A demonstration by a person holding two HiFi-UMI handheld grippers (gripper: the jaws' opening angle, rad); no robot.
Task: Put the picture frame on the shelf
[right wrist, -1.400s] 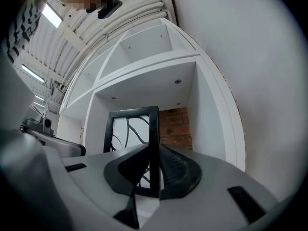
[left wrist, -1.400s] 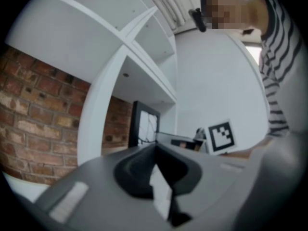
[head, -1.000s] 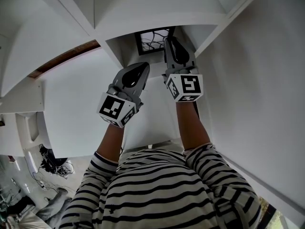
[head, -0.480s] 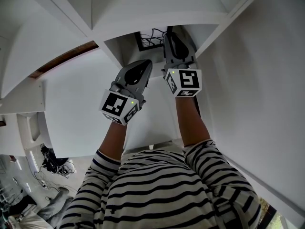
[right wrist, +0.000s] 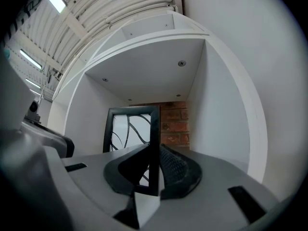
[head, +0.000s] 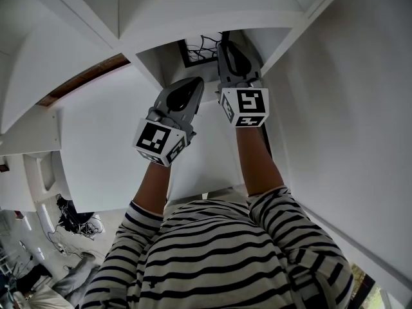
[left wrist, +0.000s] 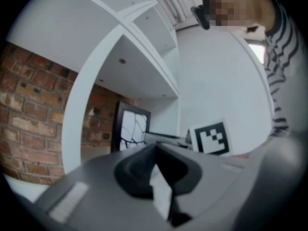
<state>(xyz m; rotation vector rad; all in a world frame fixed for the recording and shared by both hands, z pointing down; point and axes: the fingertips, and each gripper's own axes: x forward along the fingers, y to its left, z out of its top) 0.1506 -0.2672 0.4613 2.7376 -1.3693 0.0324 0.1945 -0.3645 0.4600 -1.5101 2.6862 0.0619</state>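
Black pads of the right gripper (right wrist: 154, 163) pinched the picture frame (right wrist: 129, 129) by its right edge, upright inside the shelf (right wrist: 144, 76) compartment. Over the last second it had pushed deeper toward the brick wall (right wrist: 174, 121), so placement looked nearly done. The left gripper (left wrist: 155, 153), jaws pressed together and empty, hovered just beside.

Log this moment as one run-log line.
right gripper: shut on picture frame | picture frame: upright in shelf compartment | left gripper: shut, empty

In the head view, the right hand-held gripper (head: 225, 46) covers much of the picture frame (head: 196, 50).
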